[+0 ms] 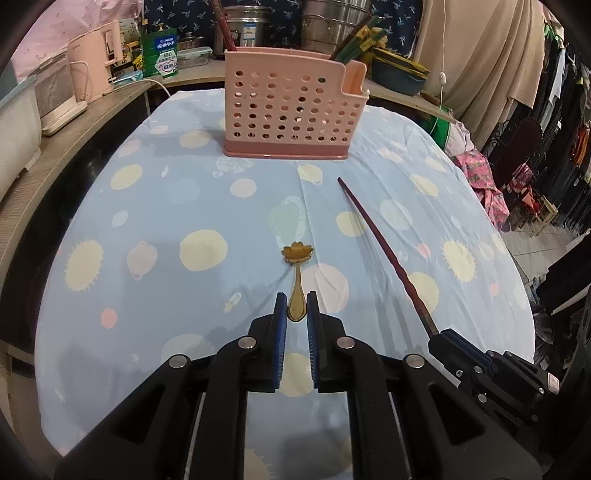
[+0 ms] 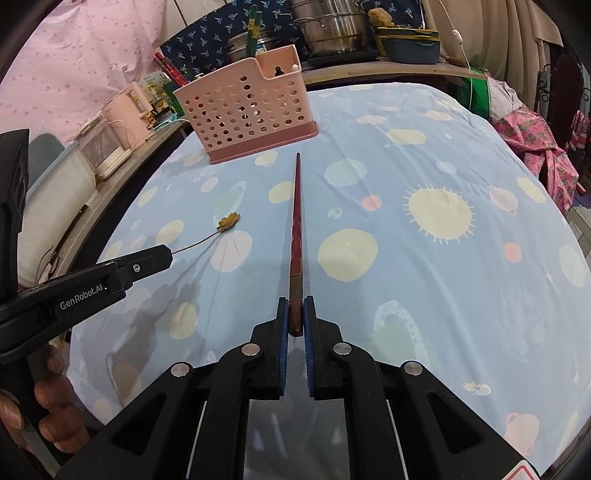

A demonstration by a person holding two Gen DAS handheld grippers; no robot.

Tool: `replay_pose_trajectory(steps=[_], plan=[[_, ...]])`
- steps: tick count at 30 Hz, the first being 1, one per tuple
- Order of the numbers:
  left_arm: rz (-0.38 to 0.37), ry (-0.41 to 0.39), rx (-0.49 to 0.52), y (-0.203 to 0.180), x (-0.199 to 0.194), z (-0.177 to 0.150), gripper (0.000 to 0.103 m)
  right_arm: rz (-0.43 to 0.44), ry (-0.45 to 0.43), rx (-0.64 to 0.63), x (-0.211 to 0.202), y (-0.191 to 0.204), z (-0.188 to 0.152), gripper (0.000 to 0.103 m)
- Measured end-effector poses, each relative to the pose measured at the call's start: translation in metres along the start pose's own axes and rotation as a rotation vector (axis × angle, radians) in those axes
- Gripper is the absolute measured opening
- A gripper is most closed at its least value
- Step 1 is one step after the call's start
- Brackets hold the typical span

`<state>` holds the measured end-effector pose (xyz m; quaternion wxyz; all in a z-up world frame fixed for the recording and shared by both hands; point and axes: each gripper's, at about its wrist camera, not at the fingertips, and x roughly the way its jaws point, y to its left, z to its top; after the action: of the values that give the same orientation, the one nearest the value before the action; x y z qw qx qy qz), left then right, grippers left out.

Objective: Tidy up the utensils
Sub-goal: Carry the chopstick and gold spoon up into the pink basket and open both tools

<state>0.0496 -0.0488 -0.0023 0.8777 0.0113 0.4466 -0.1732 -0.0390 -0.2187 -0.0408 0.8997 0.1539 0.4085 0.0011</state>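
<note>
My left gripper [image 1: 297,301] is shut on the bowl end of a small gold spoon [image 1: 296,275] with a flower-shaped handle end, held above the table; the spoon also shows in the right wrist view [image 2: 228,222]. My right gripper [image 2: 296,304] is shut on the thick end of a dark red chopstick [image 2: 296,221], which points toward the holder; it also shows in the left wrist view [image 1: 380,240]. A pink perforated utensil holder [image 1: 291,110] stands upright at the far side of the table, also in the right wrist view [image 2: 247,110], with chopsticks in it.
The table carries a blue cloth with pale dots [image 1: 184,221]. A wooden shelf [image 1: 55,147] on the left holds pink appliances. Steel pots [image 1: 332,22] and a blue basin [image 1: 397,72] stand behind the holder. Clothes hang at the right [image 1: 554,129].
</note>
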Motion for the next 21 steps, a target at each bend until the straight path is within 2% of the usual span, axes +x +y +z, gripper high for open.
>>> replay_pose_trajectory(steps=[9,15,18,21], plan=[[0.011,-0.053,-0.035,0.013,-0.017,0.019,0.010,0.060,-0.055,0.043,-0.024,0.001,0.026,0.008],[0.015,-0.072,-0.043,0.017,-0.022,0.027,0.009,0.091,-0.130,0.055,-0.046,0.005,0.052,0.008],[0.014,-0.084,-0.044,0.018,-0.026,0.032,0.001,0.102,-0.175,0.045,-0.056,0.008,0.066,0.008],[0.014,-0.095,-0.044,0.019,-0.028,0.037,0.001,0.112,-0.215,0.036,-0.065,0.012,0.080,0.008]])
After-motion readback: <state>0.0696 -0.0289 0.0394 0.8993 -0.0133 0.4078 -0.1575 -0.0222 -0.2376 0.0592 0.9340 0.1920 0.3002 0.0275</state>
